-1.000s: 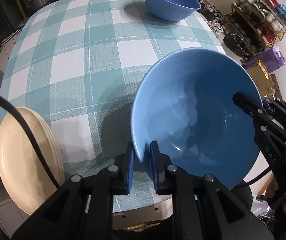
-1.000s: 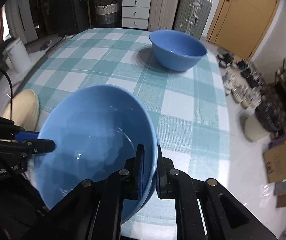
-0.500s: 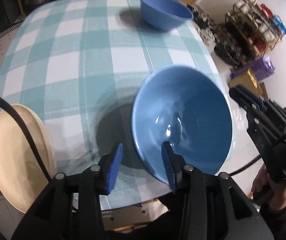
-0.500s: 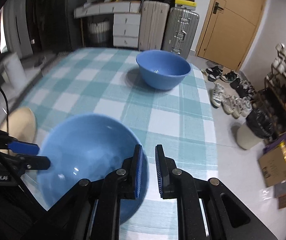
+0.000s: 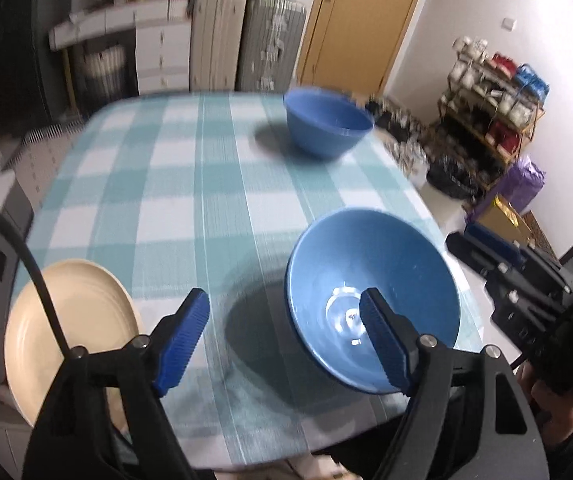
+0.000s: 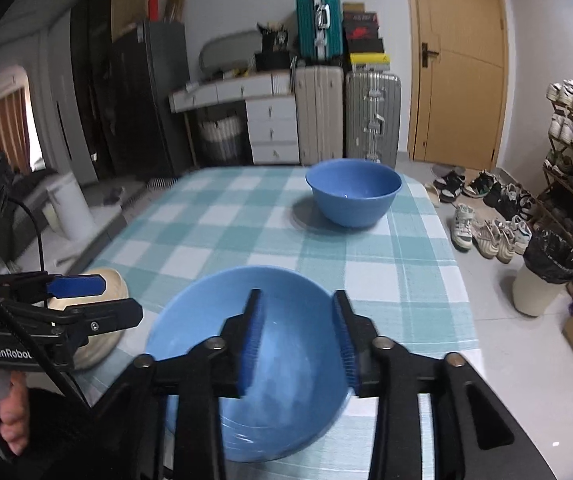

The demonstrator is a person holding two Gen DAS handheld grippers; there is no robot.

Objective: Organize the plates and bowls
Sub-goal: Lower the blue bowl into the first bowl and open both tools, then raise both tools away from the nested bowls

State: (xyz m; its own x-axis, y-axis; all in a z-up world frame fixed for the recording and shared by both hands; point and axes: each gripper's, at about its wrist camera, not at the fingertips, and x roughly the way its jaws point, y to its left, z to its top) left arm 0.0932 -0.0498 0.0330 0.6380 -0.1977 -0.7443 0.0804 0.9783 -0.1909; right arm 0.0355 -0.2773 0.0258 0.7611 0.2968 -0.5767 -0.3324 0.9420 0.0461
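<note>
Blue ribbed pads frame my view on both sides: the left hand-held gripper (image 5: 284, 336) has its jaws opening wide, nothing pinched, with the near bowl (image 5: 370, 300) sitting just beyond them. My right hand-held gripper (image 6: 298, 344) is opening too, narrower, its pads hanging over that same bowl's hollow without pressing on the rim as far as I can see. So the bowl rests on its own base at the near edge of the tabletop (image 5: 174, 184), upright; I'd judge it has just been set there and both tools are letting go. Beside it to the left, the cream plate (image 5: 74, 336) overhangs the near corner, looking like a stack in the right view, though I can't count it. Further out, across the teal check cloth, the second blue bowl (image 6: 353, 191) stands alone near the far right edge, well apart from everything. My guess is that the bowls belong together, nested, so that far one wants fetching next, with care at the edge.
</note>
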